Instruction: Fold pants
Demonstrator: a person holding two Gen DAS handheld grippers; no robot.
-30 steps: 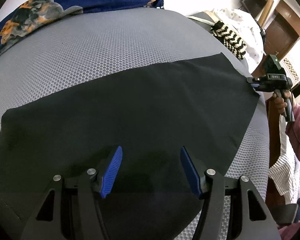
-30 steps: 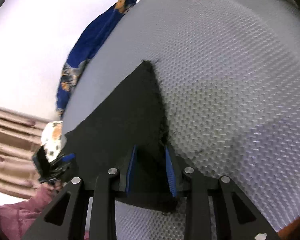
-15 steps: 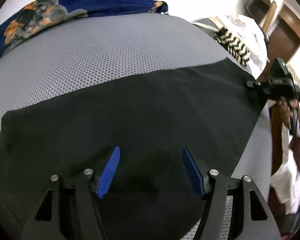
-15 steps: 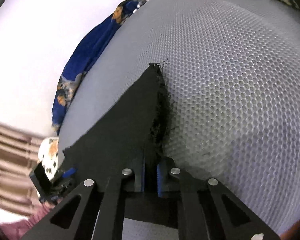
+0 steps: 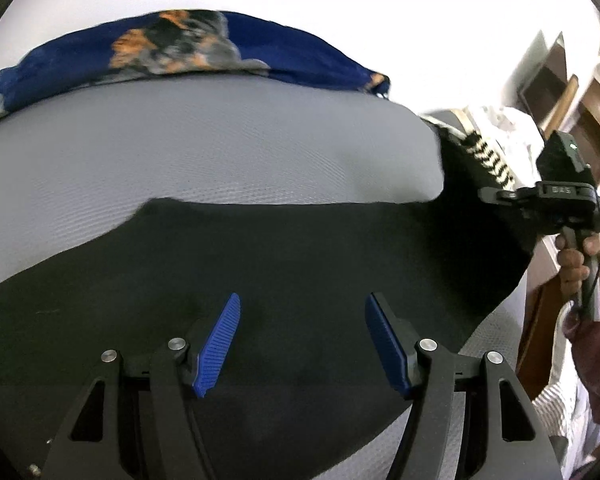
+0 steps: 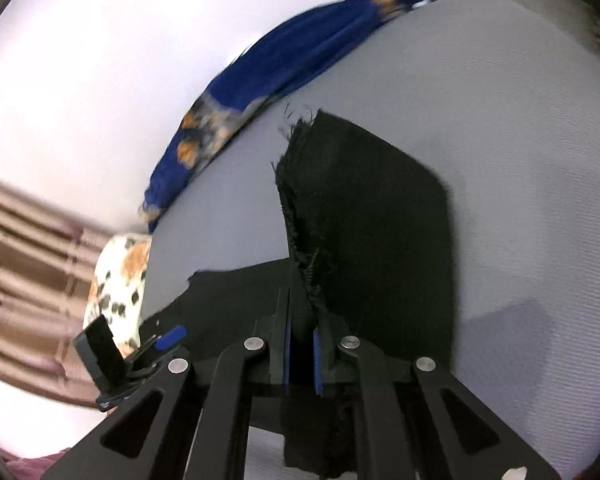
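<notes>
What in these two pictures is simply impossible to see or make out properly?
- Near edge of the black pants, left wrist view: hidden under the left gripper, whose jaws stand open.
- Pinched hem, right wrist view: buried between the shut jaws of the right gripper.
- Patterned blue cloth, right wrist view: blurred, print unreadable.
- Person's hand, left wrist view: sleeve cut off by the right edge.

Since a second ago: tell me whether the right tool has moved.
Yes. In the left wrist view the right tool, shut on the black pants, has risen against the striped cloth behind it, lifting that end.
</notes>
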